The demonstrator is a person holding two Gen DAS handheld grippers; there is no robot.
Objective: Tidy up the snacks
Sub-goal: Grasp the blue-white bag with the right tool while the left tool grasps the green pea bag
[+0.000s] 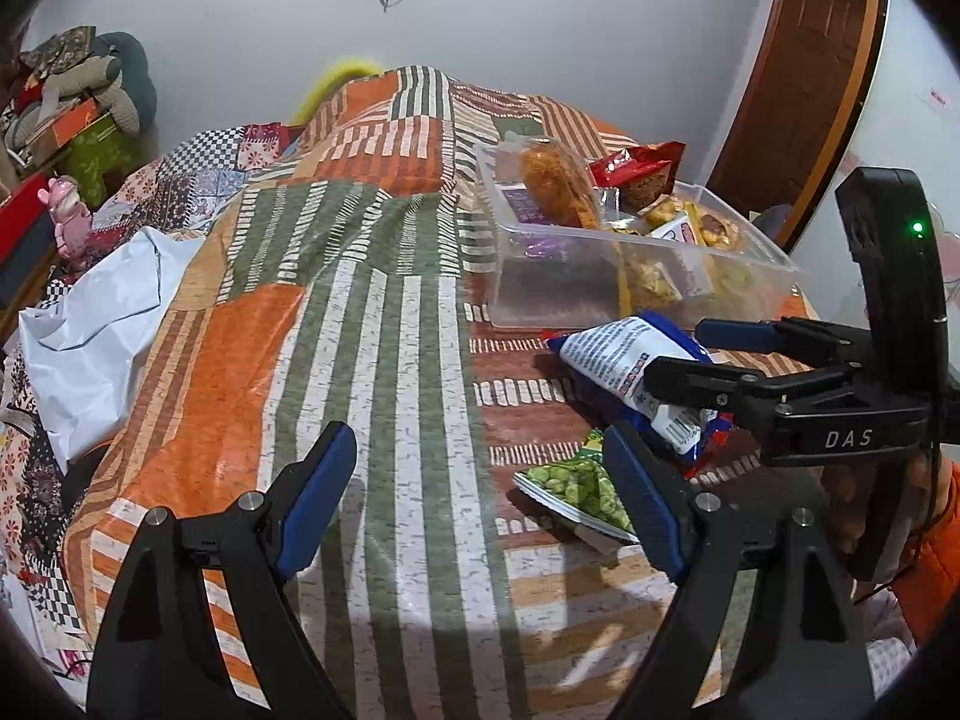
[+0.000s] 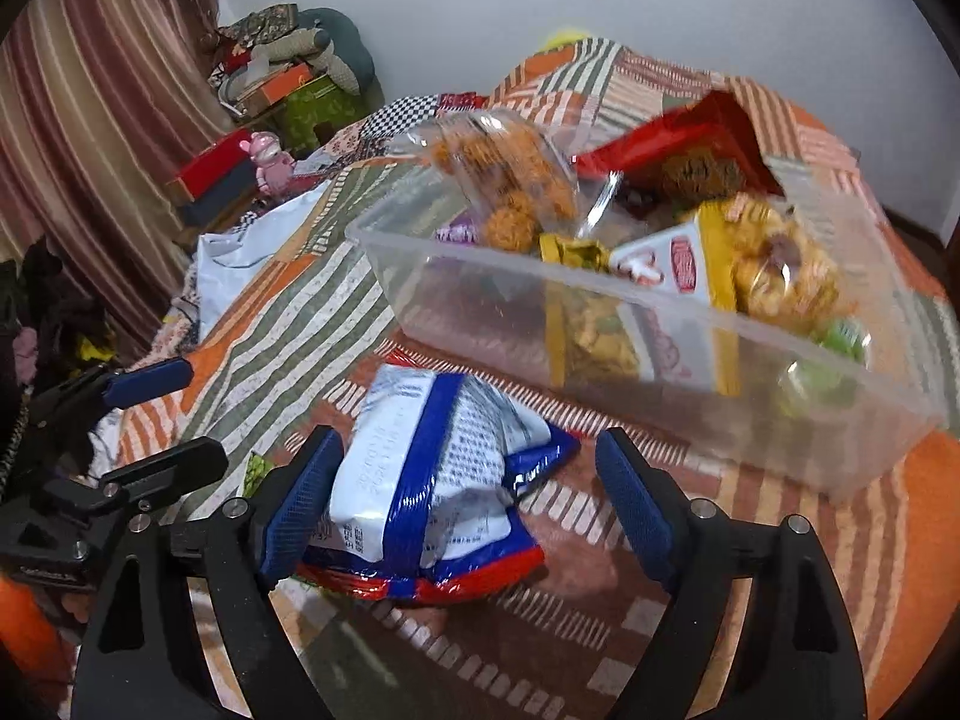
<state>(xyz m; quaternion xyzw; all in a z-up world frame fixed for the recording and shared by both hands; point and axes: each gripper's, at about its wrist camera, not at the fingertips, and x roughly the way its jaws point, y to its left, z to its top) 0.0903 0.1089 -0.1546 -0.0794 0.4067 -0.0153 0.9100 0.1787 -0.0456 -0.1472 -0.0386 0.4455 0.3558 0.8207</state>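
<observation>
A blue-and-white snack bag [image 2: 432, 468] with a red bottom seam lies on the patchwork bedspread [image 1: 372, 360], in front of a clear plastic bin [image 2: 480, 324]. My right gripper [image 2: 468, 492] straddles the bag. Its left pad touches the bag's side, its right pad stands well clear, so it is open. The left wrist view shows the bag [image 1: 618, 354], the right gripper [image 1: 702, 360] and the bin [image 1: 540, 300], which holds several snack packs. A green pea packet [image 1: 576, 486] lies flat beside my left gripper [image 1: 480, 480], which is open and empty over the bedspread.
A white plastic sheet [image 1: 90, 324] is crumpled at the bed's left edge. A pink toy [image 1: 66, 216] and stacked boxes [image 2: 210, 174] stand beyond it. A wooden door [image 1: 798, 90] is at the right, and a striped curtain [image 2: 90, 120] hangs at the left.
</observation>
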